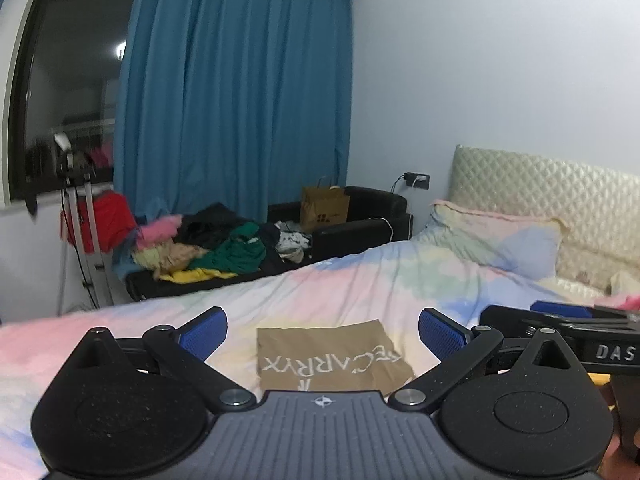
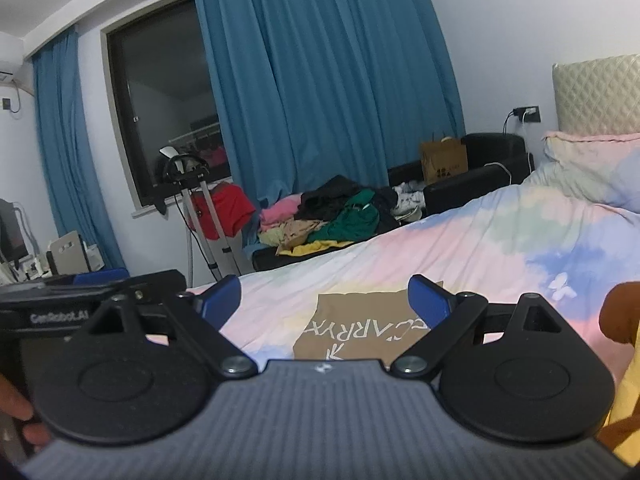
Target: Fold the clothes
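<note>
The left gripper hung wide apart and empty over the bed, and the right gripper was spread just as wide beside it. A folded tan shirt with white lettering lay flat on the bed between their fingers. Beyond the bed, a heap of clothes covered a black couch below the blue curtain.
</note>
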`<state>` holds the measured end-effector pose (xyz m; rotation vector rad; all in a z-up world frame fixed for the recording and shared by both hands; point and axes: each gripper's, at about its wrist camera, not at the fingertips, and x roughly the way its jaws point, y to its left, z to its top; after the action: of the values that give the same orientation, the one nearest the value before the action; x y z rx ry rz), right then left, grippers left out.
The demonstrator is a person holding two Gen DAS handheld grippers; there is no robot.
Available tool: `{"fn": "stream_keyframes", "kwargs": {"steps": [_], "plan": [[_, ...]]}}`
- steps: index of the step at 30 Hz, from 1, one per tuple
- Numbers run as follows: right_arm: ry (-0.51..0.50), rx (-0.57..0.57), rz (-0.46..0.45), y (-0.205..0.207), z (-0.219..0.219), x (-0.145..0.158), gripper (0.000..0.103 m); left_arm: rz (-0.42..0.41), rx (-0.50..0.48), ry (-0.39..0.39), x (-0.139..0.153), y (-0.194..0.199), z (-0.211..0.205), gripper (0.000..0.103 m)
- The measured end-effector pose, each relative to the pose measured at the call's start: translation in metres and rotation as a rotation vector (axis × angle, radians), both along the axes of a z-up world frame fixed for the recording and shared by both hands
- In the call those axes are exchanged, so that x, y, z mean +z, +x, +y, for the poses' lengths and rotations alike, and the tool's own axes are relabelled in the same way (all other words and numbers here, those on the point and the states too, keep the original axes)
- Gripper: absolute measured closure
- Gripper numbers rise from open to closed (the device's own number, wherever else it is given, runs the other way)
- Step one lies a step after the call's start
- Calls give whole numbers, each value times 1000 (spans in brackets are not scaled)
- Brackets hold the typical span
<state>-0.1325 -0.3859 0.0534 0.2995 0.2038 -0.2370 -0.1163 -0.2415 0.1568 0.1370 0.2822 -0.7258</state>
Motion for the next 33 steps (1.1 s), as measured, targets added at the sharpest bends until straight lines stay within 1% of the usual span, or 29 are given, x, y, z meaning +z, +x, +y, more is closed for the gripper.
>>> {"fn": "stream_keyframes", "kwargs": {"steps": [5,9,16,21,24,30,33], "plan": [[-6,-30,-25,-11,10,-15,11,-23,23,-10,-17,-16,9,0],[-13,-56,-16,-13,13,-29,11,3,39,-18,-39,-16,16,0],[-96,-73,13,-8,29,-53,11,57,77,-54,-69,-14,37,0],[-124,-85,33,-2,36,-67,11,71,110,-79,-75,-8,55,0],[-145,-94,8,-1,39,-70,11,49,118,-78,-77,-9,60,0],[-126,-95,35,3,35,-75,11,70,126,-77,-85,-6,63,0],[-134,-111,47,3,37,-76,11,73,127,-72,-88,-6,63,0]]}}
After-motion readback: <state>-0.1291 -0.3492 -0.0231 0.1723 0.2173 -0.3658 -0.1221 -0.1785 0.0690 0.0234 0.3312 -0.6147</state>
